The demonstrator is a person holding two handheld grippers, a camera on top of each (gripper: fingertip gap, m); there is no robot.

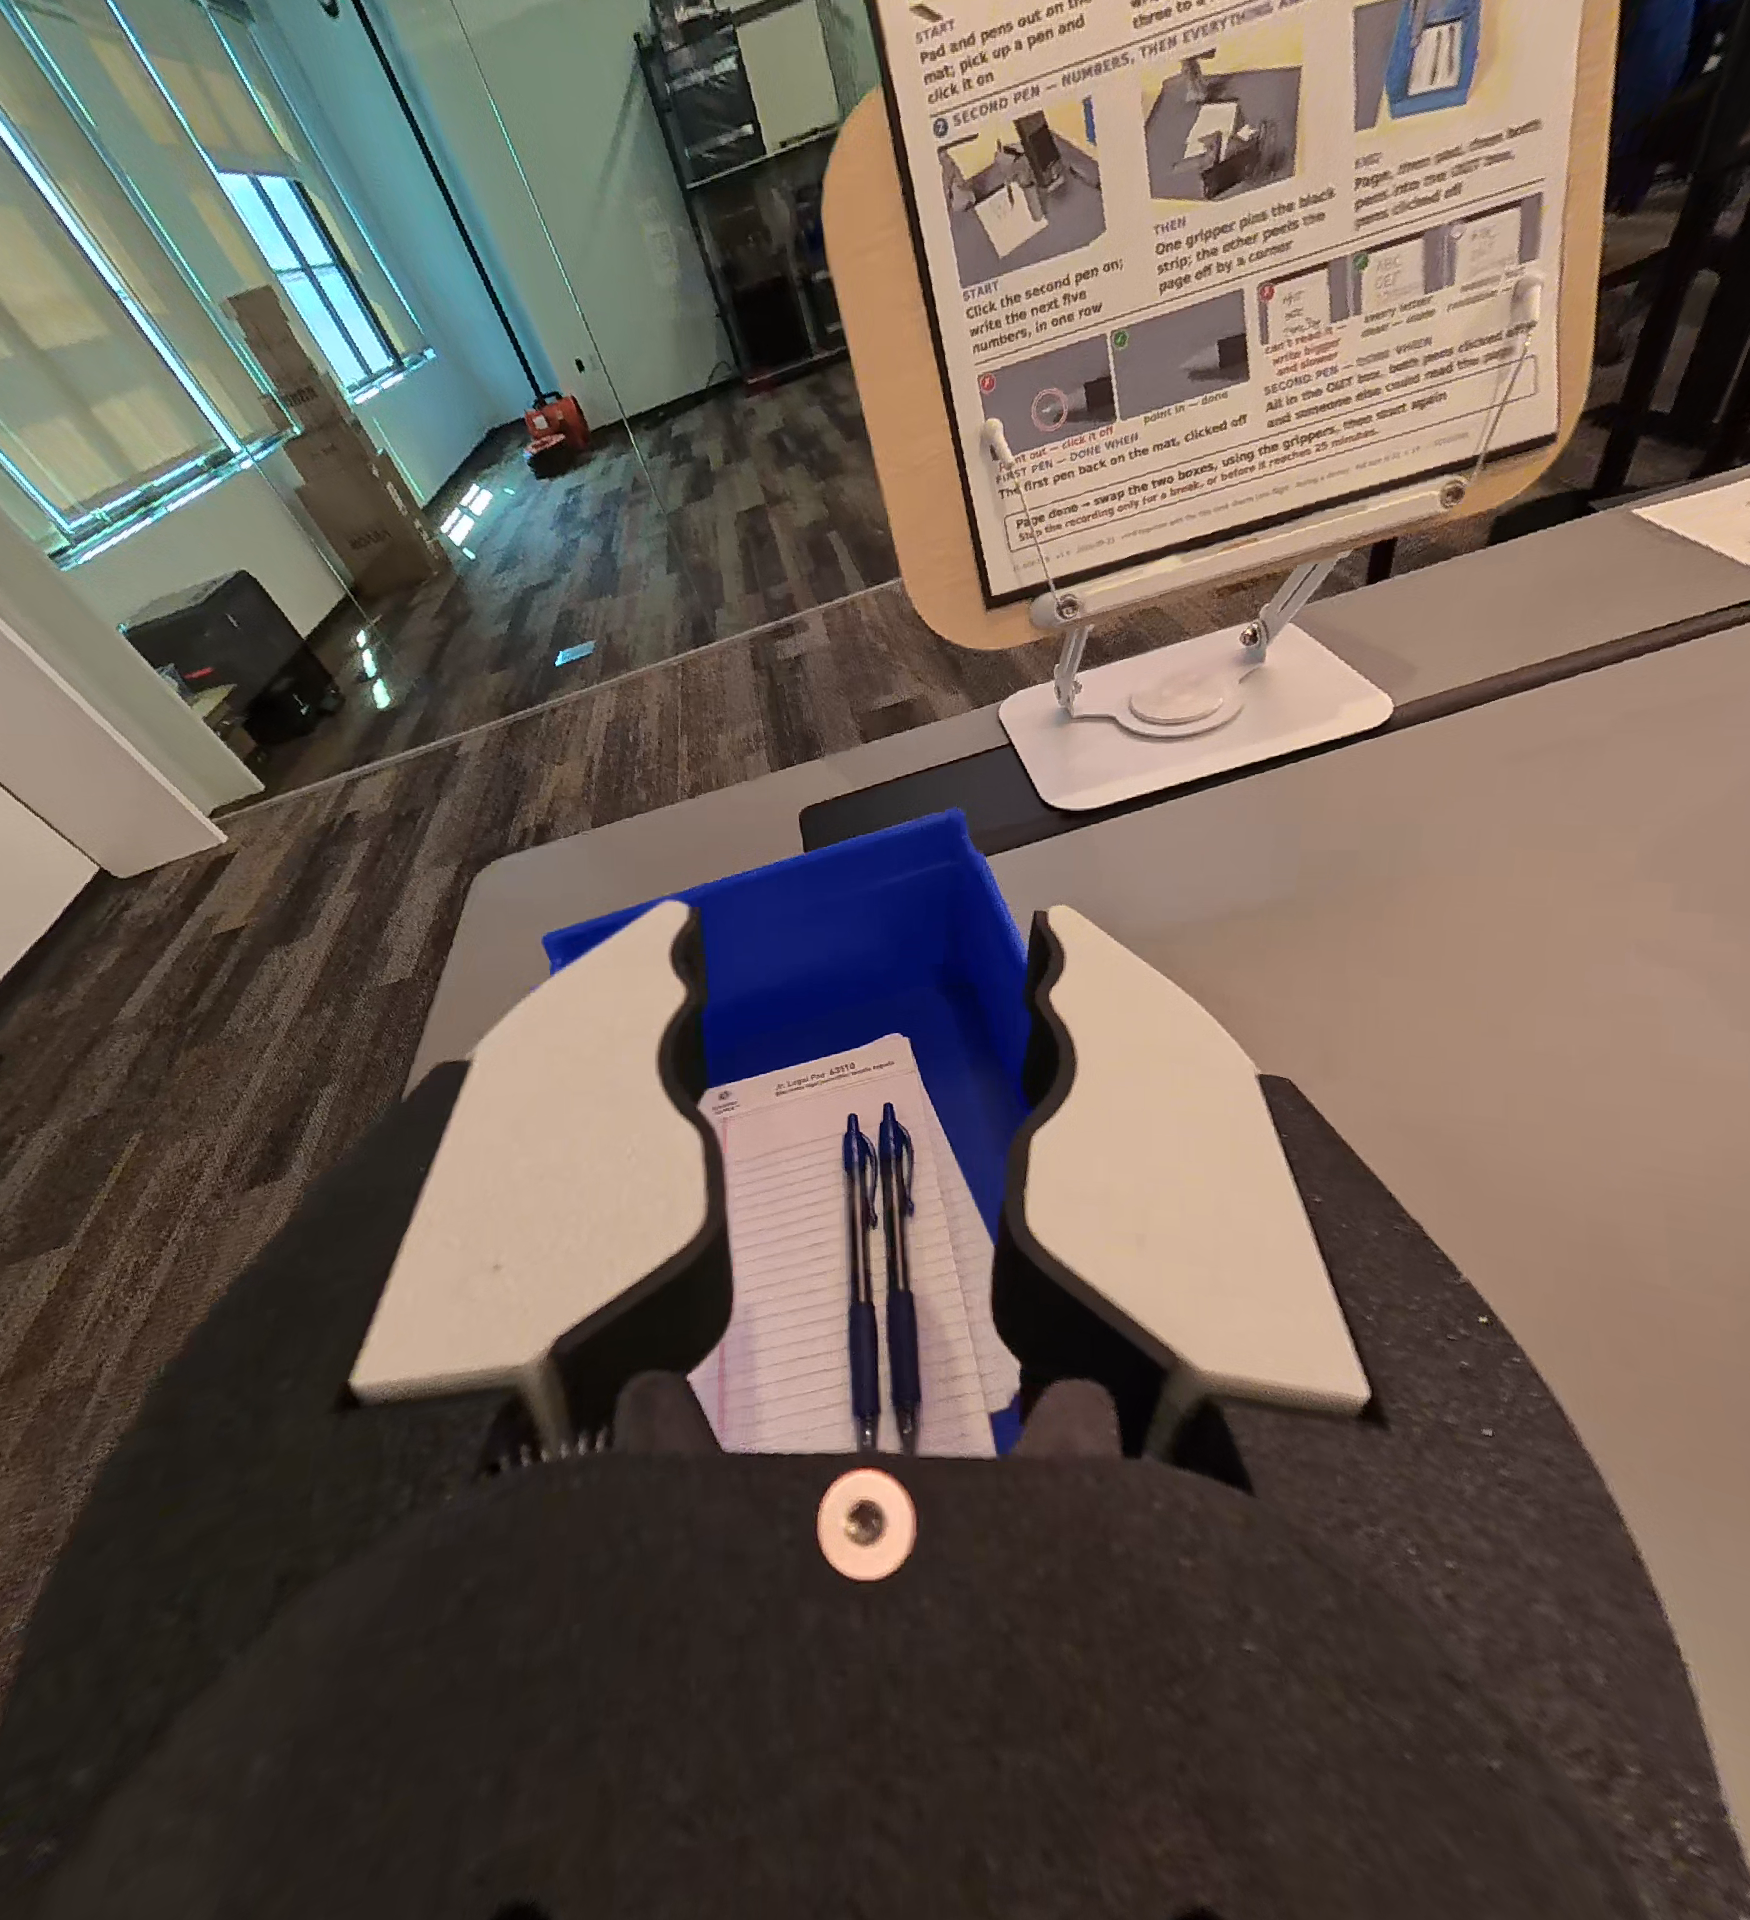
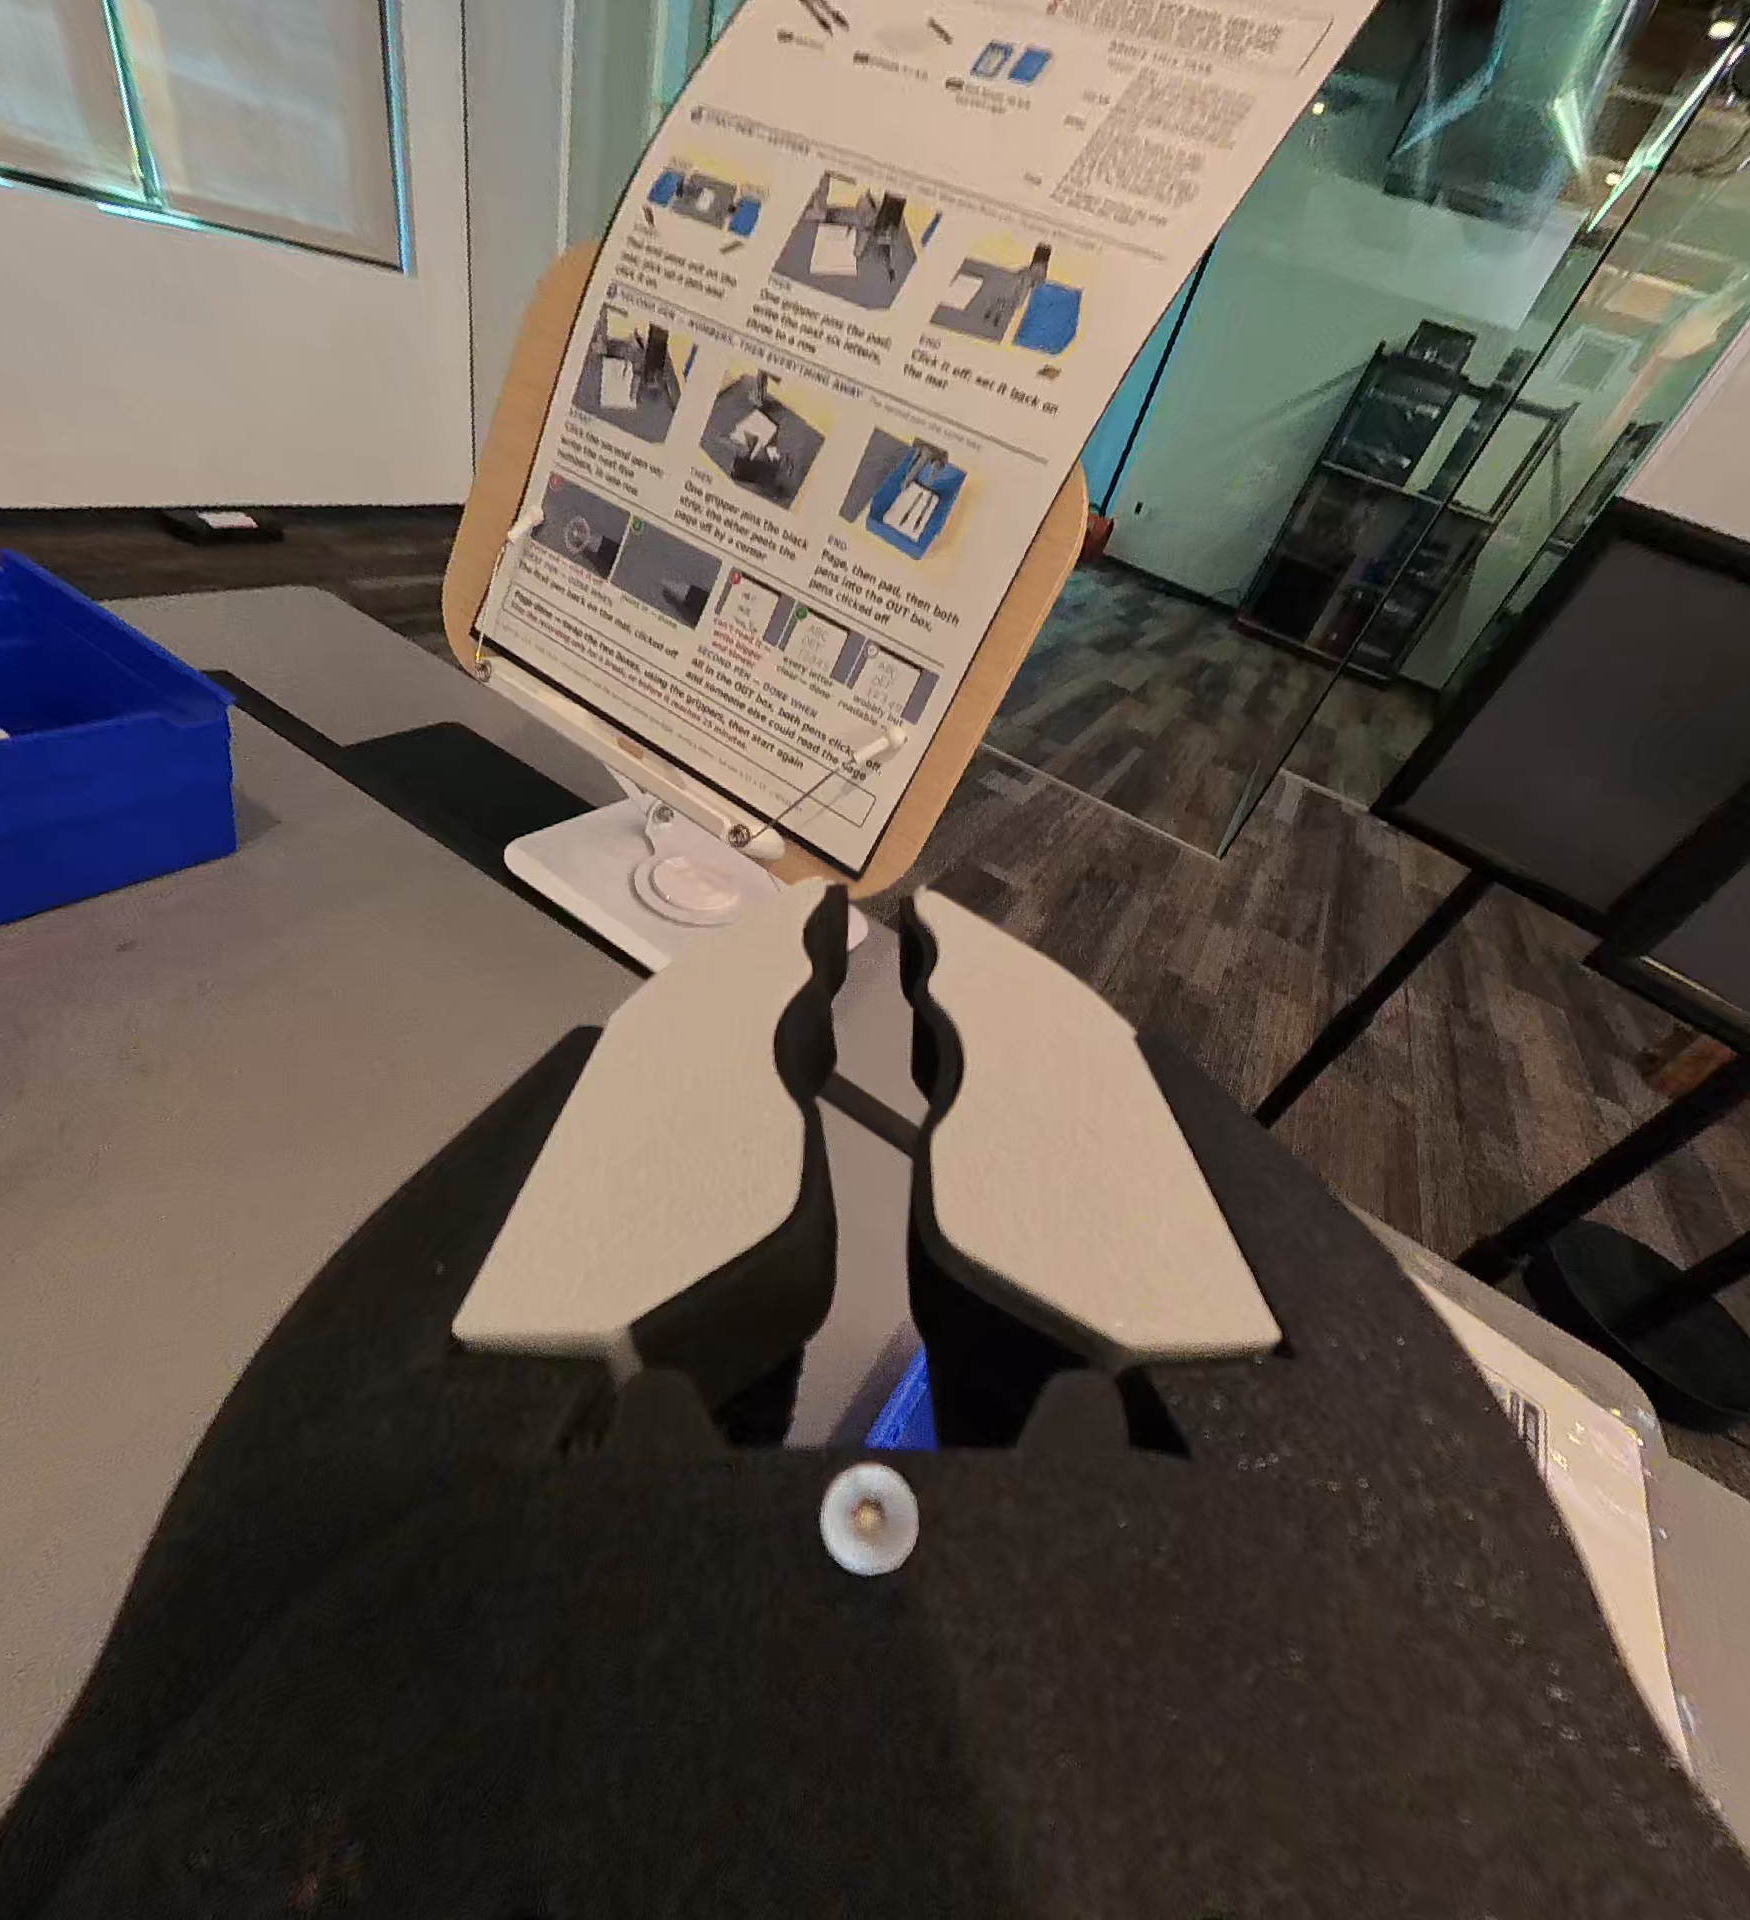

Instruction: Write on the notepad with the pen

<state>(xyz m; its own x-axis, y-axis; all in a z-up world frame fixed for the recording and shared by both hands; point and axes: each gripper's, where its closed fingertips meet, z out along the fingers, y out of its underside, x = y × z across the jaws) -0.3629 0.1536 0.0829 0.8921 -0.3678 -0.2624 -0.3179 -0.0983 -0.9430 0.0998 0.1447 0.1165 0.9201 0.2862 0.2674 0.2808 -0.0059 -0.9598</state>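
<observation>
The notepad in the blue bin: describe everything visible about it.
The notepad is a white, blue-ruled paper pad with a red margin line down its left side and a printed header strip at its far end. It lies flat inside the blue bin, looking blank, with loose-looking sheet edges fanned out along its right side. Two blue pens lie side by side on it lengthwise, clips toward the header. The left tool hovers open above it, not touching; its fingers hide the pad's side edges.
</observation>
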